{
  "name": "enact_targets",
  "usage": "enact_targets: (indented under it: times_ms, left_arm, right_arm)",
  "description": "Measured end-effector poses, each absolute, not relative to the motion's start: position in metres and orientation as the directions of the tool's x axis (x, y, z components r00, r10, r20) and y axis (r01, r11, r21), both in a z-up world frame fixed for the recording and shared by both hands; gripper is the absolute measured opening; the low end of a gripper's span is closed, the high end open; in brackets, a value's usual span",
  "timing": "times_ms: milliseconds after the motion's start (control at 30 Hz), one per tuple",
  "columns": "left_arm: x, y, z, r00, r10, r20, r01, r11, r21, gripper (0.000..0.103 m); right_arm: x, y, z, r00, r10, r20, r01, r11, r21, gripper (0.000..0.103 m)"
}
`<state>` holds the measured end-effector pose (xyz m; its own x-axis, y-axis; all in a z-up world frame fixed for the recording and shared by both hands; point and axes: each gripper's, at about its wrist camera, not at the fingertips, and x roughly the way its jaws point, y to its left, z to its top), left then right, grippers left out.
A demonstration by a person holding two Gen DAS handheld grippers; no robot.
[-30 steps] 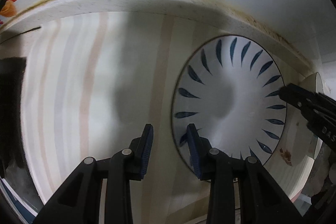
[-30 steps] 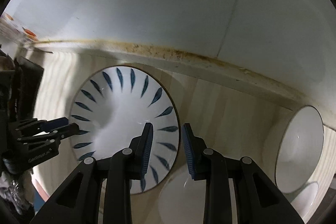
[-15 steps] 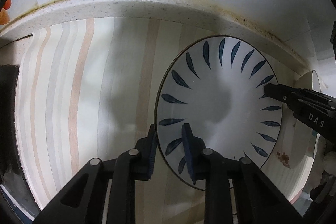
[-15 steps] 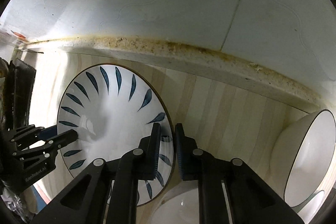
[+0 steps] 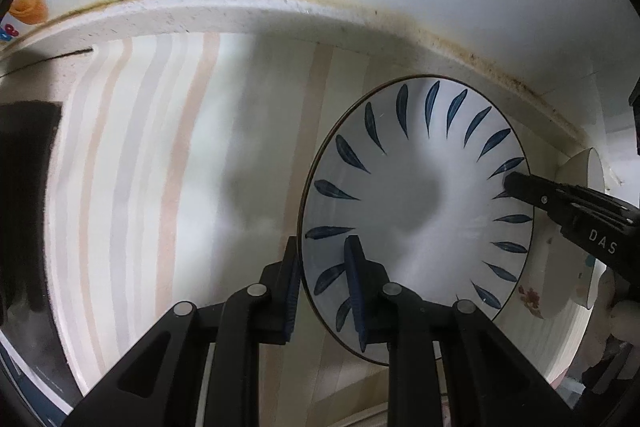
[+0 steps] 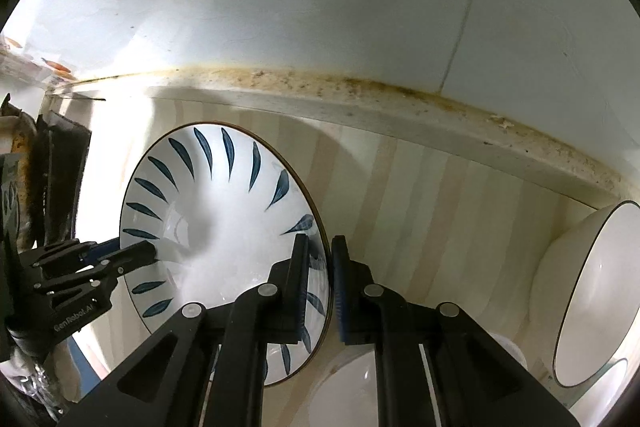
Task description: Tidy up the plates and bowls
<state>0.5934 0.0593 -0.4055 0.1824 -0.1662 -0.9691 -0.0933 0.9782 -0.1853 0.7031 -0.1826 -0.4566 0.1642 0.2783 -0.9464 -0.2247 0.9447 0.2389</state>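
A white plate with blue leaf marks (image 5: 416, 199) is held between both grippers above the striped counter. My left gripper (image 5: 322, 275) is shut on the plate's left rim, one finger on each face. My right gripper (image 6: 322, 283) is shut on the plate's right rim (image 6: 224, 219). The right gripper shows at the right of the left wrist view (image 5: 560, 203), the left gripper at the left of the right wrist view (image 6: 100, 259). A white bowl (image 6: 592, 291) stands tilted at the far right.
A stained counter ledge (image 5: 280, 11) and a white tiled wall (image 6: 320, 7) lie behind. A white dish with a flower mark (image 5: 568, 307) lies under the plate's right side. A dark rack (image 6: 56, 179) stands at the left. Another white dish (image 6: 352, 391) lies below.
Both grippers have closed onto the plate's opposite rims. The plate has tilted and shifted a little, now held between them.
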Motion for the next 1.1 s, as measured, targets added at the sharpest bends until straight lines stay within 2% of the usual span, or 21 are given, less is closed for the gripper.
enact_targets:
  times_ms: [333, 633, 833, 1100]
  left_arm:
    - [0.558, 0.062, -0.373, 0.267, -0.16, -0.95, -0.077, 0.979, -0.187, 0.019]
    - [0.501, 0.055, -0.347, 0.312, -0.151, -0.938, -0.037, 0.985, -0.171, 0.019]
    - [0.464, 0.045, -0.337, 0.323, -0.144, -0.935, 0.008, 0.989, -0.15, 0.019]
    - [0.411, 0.035, -0.363, 0.276, -0.154, -0.949, 0.047, 0.988, -0.147, 0.019]
  right_arm:
    - [0.677, -0.182, -0.416, 0.175, 0.31, -0.934, -0.273, 0.927, 0.257, 0.013]
    - [0.612, -0.199, -0.389, 0.176, 0.354, -0.919, -0.273, 0.914, 0.3, 0.013]
    - [0.561, -0.206, -0.385, 0.182, 0.369, -0.911, -0.26, 0.912, 0.317, 0.013]
    - [0.492, -0.209, -0.407, 0.152, 0.402, -0.903, -0.214, 0.905, 0.367, 0.013]
